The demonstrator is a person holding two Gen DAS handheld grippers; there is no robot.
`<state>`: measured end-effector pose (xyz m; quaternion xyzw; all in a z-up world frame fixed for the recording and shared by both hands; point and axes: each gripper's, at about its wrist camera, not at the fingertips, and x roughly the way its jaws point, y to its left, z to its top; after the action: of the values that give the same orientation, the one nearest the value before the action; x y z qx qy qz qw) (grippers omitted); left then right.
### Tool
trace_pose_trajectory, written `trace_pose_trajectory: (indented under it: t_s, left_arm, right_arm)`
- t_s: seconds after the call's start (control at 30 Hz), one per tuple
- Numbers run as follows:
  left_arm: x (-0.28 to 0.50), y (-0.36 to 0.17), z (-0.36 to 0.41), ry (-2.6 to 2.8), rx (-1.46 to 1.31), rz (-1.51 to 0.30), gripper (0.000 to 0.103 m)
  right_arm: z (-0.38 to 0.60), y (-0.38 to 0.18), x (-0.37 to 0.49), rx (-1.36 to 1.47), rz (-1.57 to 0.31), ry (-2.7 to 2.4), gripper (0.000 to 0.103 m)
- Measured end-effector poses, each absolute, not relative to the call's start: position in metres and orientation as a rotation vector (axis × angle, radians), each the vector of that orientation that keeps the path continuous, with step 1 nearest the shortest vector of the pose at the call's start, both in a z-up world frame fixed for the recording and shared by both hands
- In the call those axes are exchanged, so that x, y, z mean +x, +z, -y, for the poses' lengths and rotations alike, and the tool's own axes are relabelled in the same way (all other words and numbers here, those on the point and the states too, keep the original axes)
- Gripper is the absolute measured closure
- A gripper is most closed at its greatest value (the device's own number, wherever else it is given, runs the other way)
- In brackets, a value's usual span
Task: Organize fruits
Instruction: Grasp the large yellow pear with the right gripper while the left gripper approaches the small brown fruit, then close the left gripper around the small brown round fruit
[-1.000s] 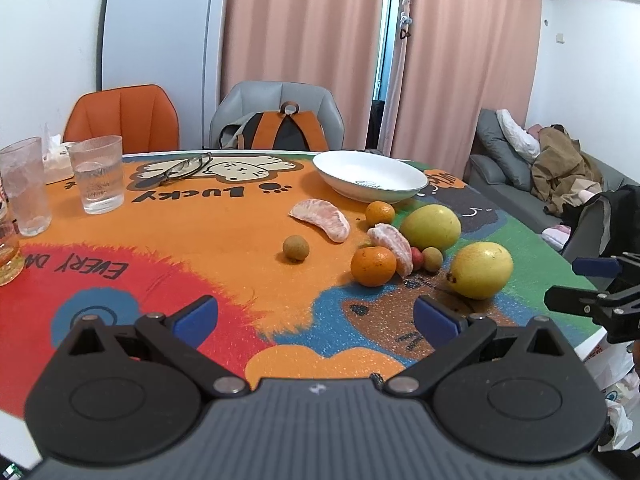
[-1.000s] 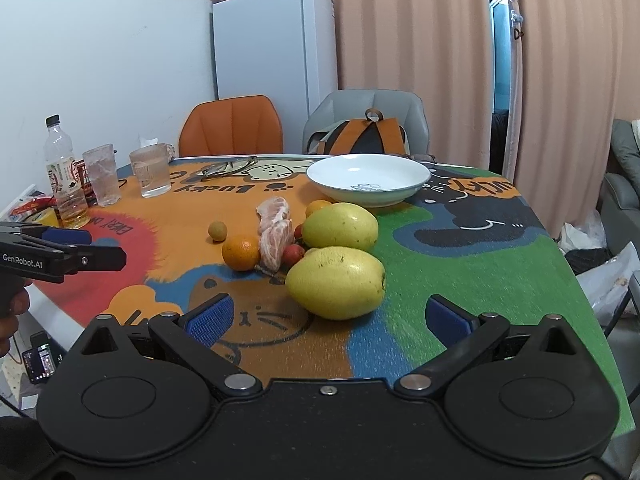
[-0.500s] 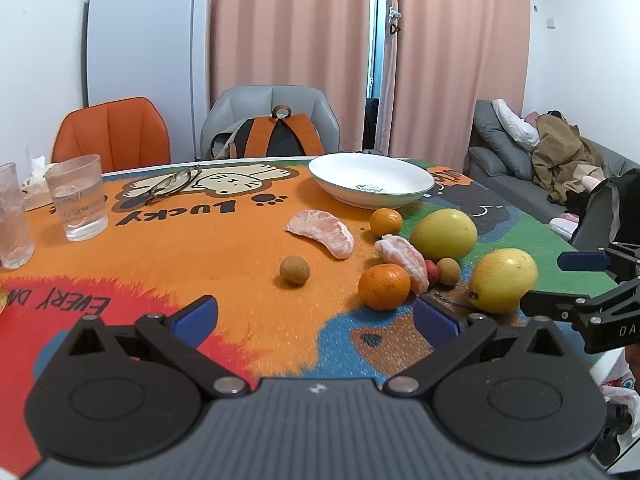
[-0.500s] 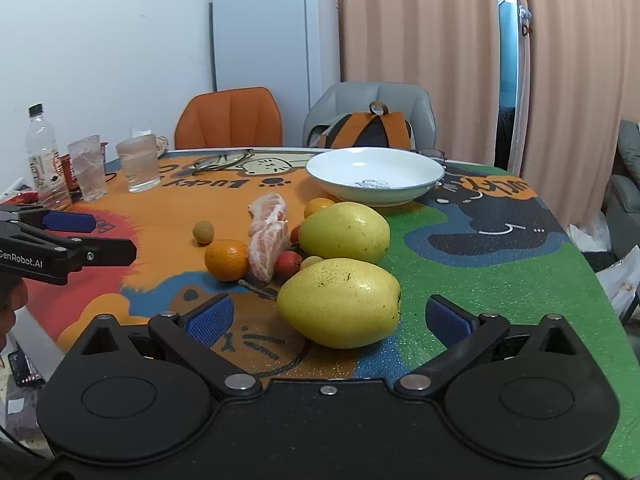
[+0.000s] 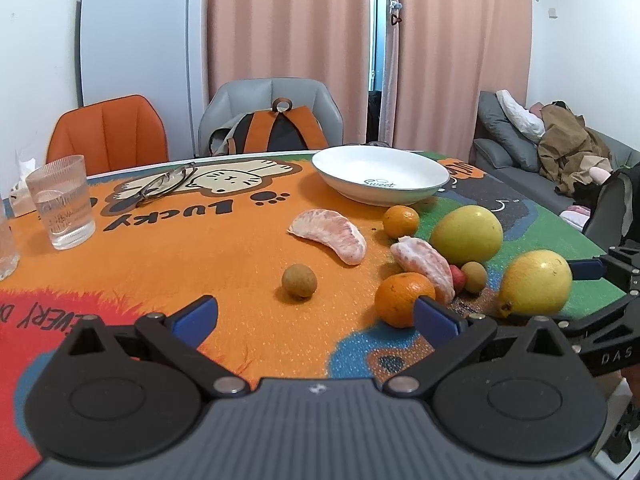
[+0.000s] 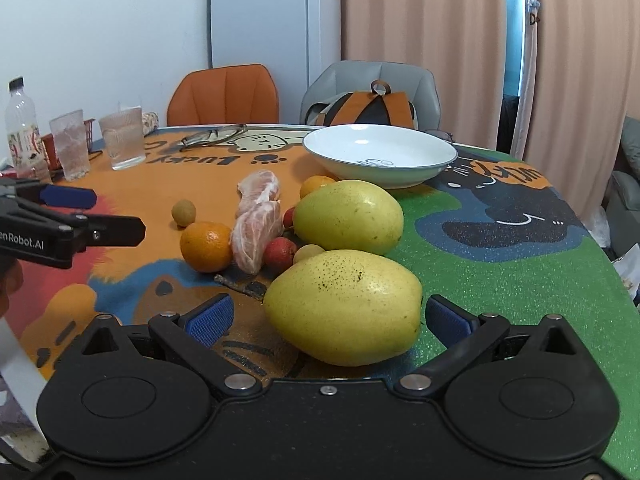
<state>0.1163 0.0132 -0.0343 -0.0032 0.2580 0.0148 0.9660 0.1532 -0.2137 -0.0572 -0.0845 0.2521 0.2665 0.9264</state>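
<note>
So we've got both grippers spread wide, holding nothing: right gripper flanks the nearest yellow mango, left gripper faces the longan.

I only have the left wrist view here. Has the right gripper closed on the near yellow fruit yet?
Observer: No. The right gripper is open, and the near yellow fruit sits between its fingers with a gap on each side.
Reviewer: I count one red fruit. Is that right?
Observer: There are two: a near red fruit and a far red fruit behind it.
Reviewer: Is there anything beyond my frame's left edge?
Observer: A clear bottle stands beside the tumblers.
</note>
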Motion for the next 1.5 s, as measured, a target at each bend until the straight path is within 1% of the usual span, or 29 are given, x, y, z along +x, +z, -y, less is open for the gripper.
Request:
trace_pose_trajectory:
  t_s: [0.37, 0.4, 0.43, 0.5, 0.53, 0.97, 1.13, 1.17, 1.3, 1.4, 1.43, 1.5]
  left_arm:
    - [0.137, -0.039, -0.023, 0.037, 0.000, -0.522, 0.000]
    - [0.139, -0.039, -0.024, 0.035, 0.000, -0.522, 0.000]
    - [0.141, -0.039, -0.024, 0.035, 0.005, -0.522, 0.000]
    - [0.144, -0.039, -0.023, 0.034, 0.012, -0.520, 0.000]
    - [0.146, -0.039, -0.022, 0.030, 0.014, -0.520, 0.000]
    - [0.166, -0.048, -0.027, 0.047, -0.002, -0.515, 0.000]
    - [0.170, -0.049, -0.035, 0.032, -0.048, -0.526, 0.002]
    - [0.170, -0.049, -0.036, 0.031, -0.050, -0.526, 0.004]
    - [0.175, -0.050, -0.039, 0.024, -0.071, -0.540, 0.028]
    - [0.179, -0.053, -0.039, 0.010, -0.085, -0.570, 0.037]
    - [0.180, -0.054, -0.039, 0.013, -0.079, -0.574, 0.038]
    - [0.181, -0.055, -0.038, 0.017, -0.076, -0.578, 0.046]
  right_arm:
    - [0.200, -0.061, 0.161, -0.233, -0.504, 0.486, 0.000]
    - [0.200, -0.061, 0.162, -0.232, -0.505, 0.482, 0.003]
    - [0.200, -0.061, 0.163, -0.233, -0.510, 0.480, 0.009]
    - [0.199, -0.062, 0.165, -0.234, -0.525, 0.483, 0.018]
    - [0.199, -0.063, 0.165, -0.238, -0.525, 0.470, 0.019]
    - [0.202, -0.061, 0.165, -0.218, -0.533, 0.474, 0.020]
    - [0.204, -0.061, 0.166, -0.208, -0.537, 0.477, 0.020]
    - [0.204, -0.061, 0.166, -0.209, -0.537, 0.478, 0.020]
    - [0.203, -0.061, 0.166, -0.210, -0.537, 0.480, 0.020]
    - [0.204, -0.061, 0.166, -0.209, -0.537, 0.484, 0.020]
    - [0.204, -0.061, 0.166, -0.207, -0.538, 0.484, 0.020]
    - [0.204, -0.060, 0.165, -0.208, -0.538, 0.486, 0.020]
